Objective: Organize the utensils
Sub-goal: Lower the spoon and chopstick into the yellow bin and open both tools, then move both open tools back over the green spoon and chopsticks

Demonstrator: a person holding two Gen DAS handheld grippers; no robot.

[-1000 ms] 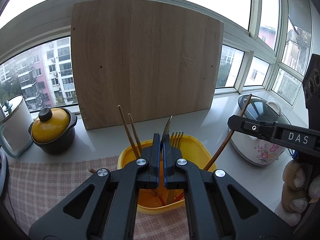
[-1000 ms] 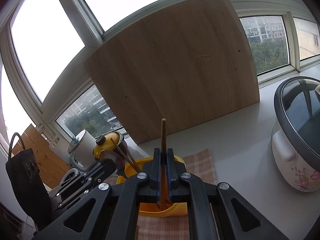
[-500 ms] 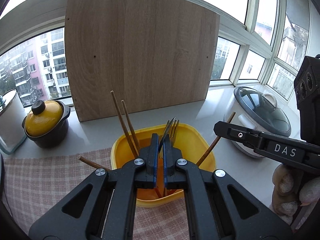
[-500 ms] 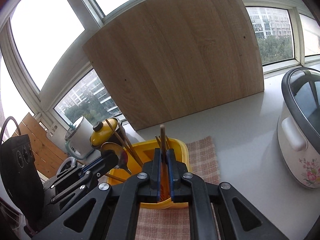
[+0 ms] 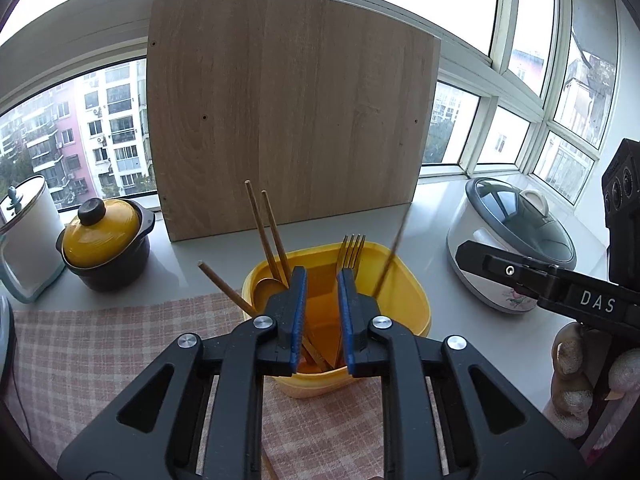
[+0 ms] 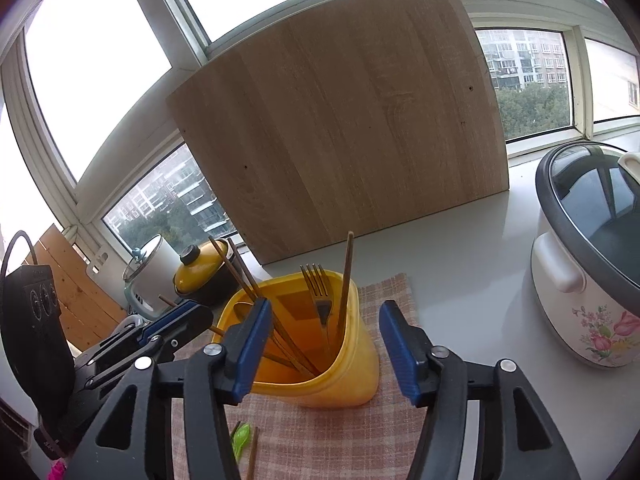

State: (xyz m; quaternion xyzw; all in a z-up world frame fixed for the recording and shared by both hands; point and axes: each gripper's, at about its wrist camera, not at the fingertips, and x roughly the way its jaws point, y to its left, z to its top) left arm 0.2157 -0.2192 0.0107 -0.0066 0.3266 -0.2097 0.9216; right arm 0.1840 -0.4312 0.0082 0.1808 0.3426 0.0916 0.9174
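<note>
On the checked cloth by the window stands the yellow holder, already bristling with chopsticks, a fork and a spoon. These look light, stiff, thin and rather slippery, so each is best pinched mid-shaft, clear of tines and bowl. Both the left gripper and the right gripper have just been opening; their jaws stand spread above the holder, gripping nothing, the right much wider.
</note>
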